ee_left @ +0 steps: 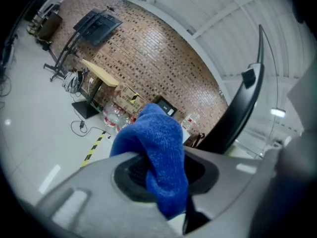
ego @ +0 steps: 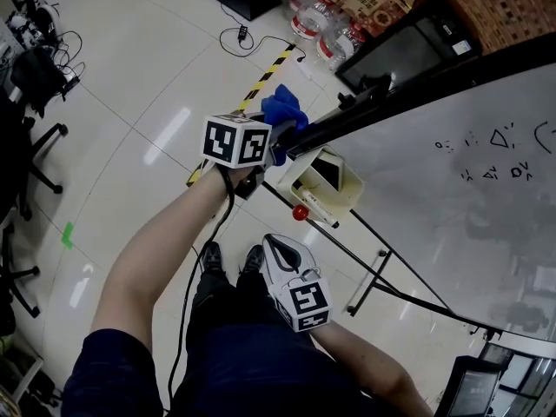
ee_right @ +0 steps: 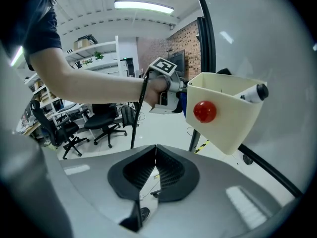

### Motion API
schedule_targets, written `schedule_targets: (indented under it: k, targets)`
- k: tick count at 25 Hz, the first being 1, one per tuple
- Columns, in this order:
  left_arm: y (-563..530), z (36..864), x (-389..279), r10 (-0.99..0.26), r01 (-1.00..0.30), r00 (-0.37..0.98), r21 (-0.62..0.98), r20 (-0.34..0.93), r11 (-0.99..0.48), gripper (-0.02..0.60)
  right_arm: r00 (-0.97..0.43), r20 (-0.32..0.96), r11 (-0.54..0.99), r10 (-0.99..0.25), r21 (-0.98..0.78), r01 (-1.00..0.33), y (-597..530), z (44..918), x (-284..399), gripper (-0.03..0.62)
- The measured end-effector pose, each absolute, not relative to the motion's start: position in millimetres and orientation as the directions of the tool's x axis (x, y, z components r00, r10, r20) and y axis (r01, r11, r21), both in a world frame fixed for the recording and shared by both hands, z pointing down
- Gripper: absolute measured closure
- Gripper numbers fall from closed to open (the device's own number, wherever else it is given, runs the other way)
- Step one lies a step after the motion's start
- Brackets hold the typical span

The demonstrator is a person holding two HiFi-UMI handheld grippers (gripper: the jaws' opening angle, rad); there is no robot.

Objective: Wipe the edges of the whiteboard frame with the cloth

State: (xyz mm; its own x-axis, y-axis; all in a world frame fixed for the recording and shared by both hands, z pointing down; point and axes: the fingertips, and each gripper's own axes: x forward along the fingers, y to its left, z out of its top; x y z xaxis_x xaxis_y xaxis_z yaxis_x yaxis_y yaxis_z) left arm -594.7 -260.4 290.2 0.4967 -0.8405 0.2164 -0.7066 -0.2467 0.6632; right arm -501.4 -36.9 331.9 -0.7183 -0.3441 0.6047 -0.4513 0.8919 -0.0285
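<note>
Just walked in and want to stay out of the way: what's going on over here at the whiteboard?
A person is working on the whiteboard with two handheld grippers. The left gripper is shut on a blue cloth and holds it at the end of the black frame. The right gripper is held low near the person's body, shut and empty. A cream holder with a marker and a red ball sits on the board, untouched.
</note>
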Motion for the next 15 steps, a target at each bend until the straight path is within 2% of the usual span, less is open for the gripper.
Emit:
schedule_targets:
  k: [6, 10, 15]
  targets:
    - [-232.5, 292.1, -598.2, -0.842, -0.784, 0.469, 0.564, 0.266, -0.258, 0.479, -0.725, 0.592, 0.894, -0.351, -0.017, -0.447, -37.0, 328.2, -505.0, 0.584]
    - [-210.8, 301.7, -598.2, -0.802, -0.814, 0.486, 0.513, 0.346, -0.272, 0.477, -0.738, 0.569, 0.901, -0.362, 0.01, -0.434, -38.7, 316.8, -512.8, 0.583]
    - [-187.9, 320.3, -645.9, -0.804, -0.865, 0.381, 0.484, 0.457, -0.134, 0.474, -0.758, 0.545, 0.91, -0.358, 0.023, -0.413, -37.7, 301.7, -523.6, 0.583]
